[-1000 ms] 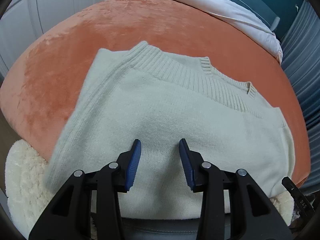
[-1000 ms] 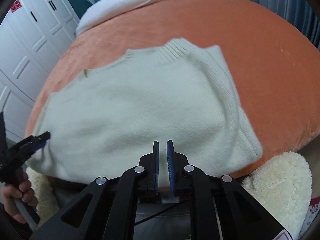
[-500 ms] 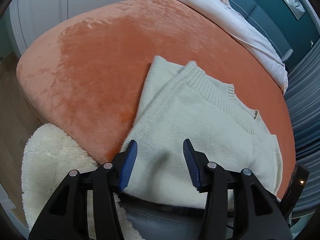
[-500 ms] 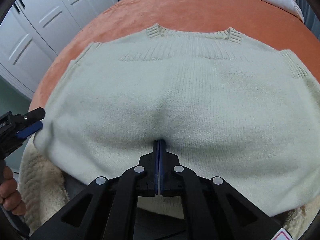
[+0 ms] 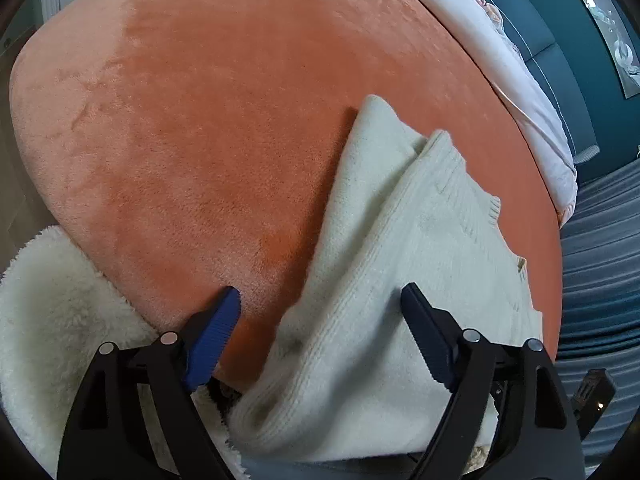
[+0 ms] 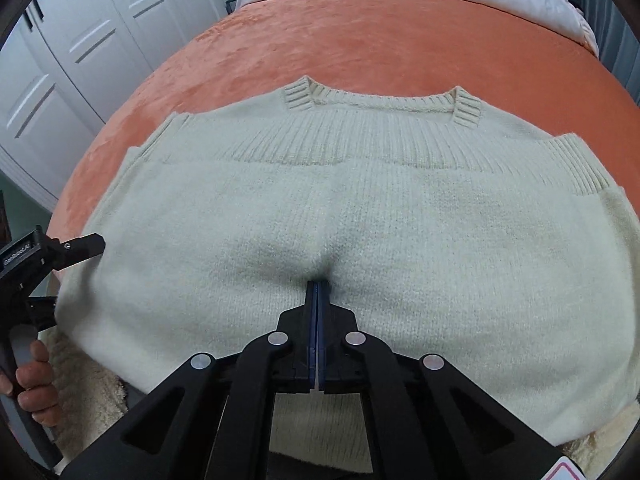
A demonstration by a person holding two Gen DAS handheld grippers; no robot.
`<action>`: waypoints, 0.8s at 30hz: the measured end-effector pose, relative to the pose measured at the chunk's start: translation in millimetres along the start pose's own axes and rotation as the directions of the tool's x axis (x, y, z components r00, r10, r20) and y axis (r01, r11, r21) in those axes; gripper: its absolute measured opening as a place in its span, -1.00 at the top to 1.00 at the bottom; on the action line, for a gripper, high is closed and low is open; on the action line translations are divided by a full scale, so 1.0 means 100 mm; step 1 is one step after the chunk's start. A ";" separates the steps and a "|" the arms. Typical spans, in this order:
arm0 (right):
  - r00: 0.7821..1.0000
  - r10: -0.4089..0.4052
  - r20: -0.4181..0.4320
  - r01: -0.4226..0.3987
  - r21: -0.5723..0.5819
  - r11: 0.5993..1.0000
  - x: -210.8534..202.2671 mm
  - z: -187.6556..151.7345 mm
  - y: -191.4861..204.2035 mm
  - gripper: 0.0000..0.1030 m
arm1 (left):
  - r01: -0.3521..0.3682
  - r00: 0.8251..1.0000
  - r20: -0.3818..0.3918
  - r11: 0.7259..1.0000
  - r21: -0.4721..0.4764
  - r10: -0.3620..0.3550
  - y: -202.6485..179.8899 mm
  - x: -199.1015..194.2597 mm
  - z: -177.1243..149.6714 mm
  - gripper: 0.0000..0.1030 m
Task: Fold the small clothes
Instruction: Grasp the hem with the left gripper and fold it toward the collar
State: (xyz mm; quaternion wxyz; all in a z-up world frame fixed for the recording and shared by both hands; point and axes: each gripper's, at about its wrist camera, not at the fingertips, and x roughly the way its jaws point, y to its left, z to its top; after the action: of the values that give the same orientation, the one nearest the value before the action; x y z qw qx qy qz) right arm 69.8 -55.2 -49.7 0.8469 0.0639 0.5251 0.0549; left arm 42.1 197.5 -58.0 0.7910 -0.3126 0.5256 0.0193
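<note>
Two grippers are set at the cream sweater [image 6: 360, 216] spread on the orange blanket [image 6: 360, 40]: right gripper [image 6: 318, 300] pinched shut on its near hem, left gripper [image 5: 320, 320] gaping over the left edge, a closing bite judged next.

Cream ribbed-knit sweater [image 6: 360, 208] on an orange plush bed cover [image 5: 224, 128]. Black claws carry blue pads [image 5: 212, 336]. White fleece rug [image 5: 48, 312], white panelled wardrobe doors [image 6: 80, 48], teal wall [image 5: 532, 20].
</note>
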 end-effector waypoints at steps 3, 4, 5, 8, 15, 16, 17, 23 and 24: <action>0.999 0.033 0.004 -0.033 0.009 0.999 -0.02 -0.01 -0.06 1.00 | -0.043 0.999 0.007 0.999 0.021 0.042 -0.13 0.02 0.03 -0.40; 0.999 0.053 0.005 -0.053 0.018 0.998 -0.02 -0.02 -0.09 1.00 | -0.032 0.999 0.010 0.998 0.047 0.031 -0.19 0.01 0.04 -0.10; 0.997 0.074 0.007 -0.074 0.031 0.997 -0.05 -0.02 -0.13 1.00 | 0.008 1.000 -0.018 0.998 0.069 -0.007 -0.27 0.00 0.06 0.36; 0.985 0.167 0.033 -0.170 0.121 0.978 -0.20 -0.10 -0.29 1.00 | 0.044 0.999 -0.004 0.995 0.095 -0.044 -0.50 -0.21 0.11 0.66; 0.972 0.174 0.157 -0.200 0.171 0.965 -0.85 -0.63 -0.70 0.74 | 0.154 0.980 0.058 0.908 0.390 -0.192 -1.77 -0.88 -0.30 0.69; 0.972 0.164 0.171 -0.194 0.176 0.965 -0.94 -0.70 -0.78 0.74 | 0.184 0.973 0.050 0.885 0.427 -0.226 -1.99 -0.93 -0.42 0.69; 0.970 0.152 0.190 -0.188 0.188 0.964 -1.05 -0.78 -0.89 0.73 | 0.215 0.966 0.033 0.862 0.459 -0.258 -2.19 -0.96 -0.53 0.69; 0.963 0.062 0.263 -0.145 0.311 0.939 -1.42 -1.15 -1.54 0.53 | 0.279 0.960 -0.160 0.744 0.607 -0.229 -3.18 -0.33 -1.30 0.62; 0.964 0.048 0.260 -0.137 0.336 0.932 -1.43 -1.21 -1.64 0.51 | 0.273 0.962 -0.196 0.726 0.631 -0.191 -3.26 -0.08 -1.47 0.54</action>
State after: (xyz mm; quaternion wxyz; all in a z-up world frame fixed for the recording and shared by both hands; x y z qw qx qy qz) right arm -97.5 -233.3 -4.3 0.8770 0.2451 0.4132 -0.0079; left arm 35.3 -138.0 66.8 0.8138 -0.0814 0.5014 -0.2823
